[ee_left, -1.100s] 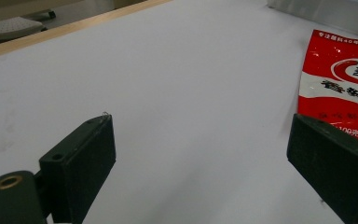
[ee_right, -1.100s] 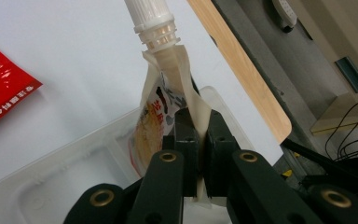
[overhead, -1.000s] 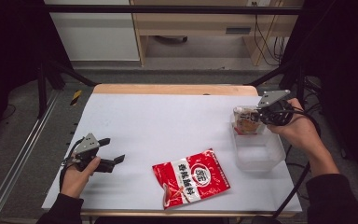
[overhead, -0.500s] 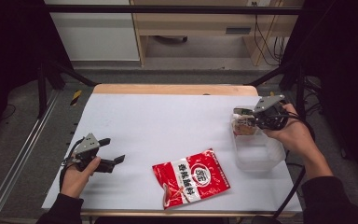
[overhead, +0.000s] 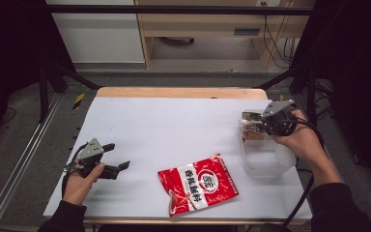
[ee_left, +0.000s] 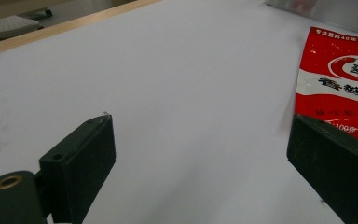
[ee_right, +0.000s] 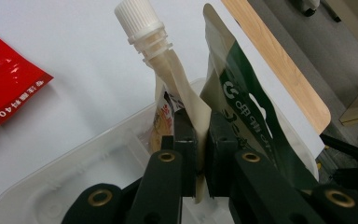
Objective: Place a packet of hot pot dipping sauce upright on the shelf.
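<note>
The right gripper hung over the far end of the clear plastic tub near the bench's right edge. Its fingers were clamped narrow on a cream spouted pouch with a white screw cap, held cap-forward above the tub. A green-and-white packet stood just beside the pouch, against the other finger; whether it was gripped too I could not tell. The left gripper rested near the bench's front-left corner, its fingers spread wide and holding nothing. A red seasoning sachet lay flat by the front edge, between the two grippers.
</note>
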The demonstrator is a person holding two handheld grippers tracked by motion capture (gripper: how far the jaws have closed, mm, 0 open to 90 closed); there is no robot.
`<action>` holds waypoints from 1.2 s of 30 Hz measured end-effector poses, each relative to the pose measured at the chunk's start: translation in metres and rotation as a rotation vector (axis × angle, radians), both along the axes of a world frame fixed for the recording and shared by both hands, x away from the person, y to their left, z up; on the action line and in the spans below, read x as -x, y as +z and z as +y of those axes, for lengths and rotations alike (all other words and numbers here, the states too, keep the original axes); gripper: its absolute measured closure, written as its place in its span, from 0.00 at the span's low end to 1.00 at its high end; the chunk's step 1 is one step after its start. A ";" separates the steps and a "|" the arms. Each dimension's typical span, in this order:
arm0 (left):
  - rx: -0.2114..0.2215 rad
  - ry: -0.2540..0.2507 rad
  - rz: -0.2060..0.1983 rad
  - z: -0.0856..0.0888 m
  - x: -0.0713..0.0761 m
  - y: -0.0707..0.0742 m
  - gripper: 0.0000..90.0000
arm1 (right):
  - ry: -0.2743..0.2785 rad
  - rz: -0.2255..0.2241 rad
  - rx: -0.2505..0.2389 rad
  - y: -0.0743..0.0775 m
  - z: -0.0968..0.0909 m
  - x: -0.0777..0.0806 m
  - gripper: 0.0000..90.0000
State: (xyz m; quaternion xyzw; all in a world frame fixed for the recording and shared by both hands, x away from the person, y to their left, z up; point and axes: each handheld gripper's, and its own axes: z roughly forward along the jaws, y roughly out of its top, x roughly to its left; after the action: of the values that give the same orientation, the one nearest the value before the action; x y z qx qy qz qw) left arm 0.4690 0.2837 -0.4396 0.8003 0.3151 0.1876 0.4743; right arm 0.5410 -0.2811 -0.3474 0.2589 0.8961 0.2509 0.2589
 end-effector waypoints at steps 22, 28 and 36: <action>-0.010 -0.010 0.003 -0.003 0.000 -0.001 0.09 | -0.101 -0.034 -0.060 0.007 -0.013 0.017 0.59; -0.014 -0.011 0.001 -0.004 0.001 -0.001 0.09 | -0.118 -0.077 -0.088 0.014 -0.012 0.027 0.48; -0.028 -0.017 0.000 -0.008 0.002 -0.002 0.09 | -0.172 -0.130 -0.150 0.028 -0.005 0.048 0.32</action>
State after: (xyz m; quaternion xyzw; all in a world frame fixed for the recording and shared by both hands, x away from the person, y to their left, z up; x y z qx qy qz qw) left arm 0.4669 0.2756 -0.4413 0.8094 0.3058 0.1880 0.4648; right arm 0.4931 -0.2862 -0.3190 0.3366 0.8307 0.3104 0.3167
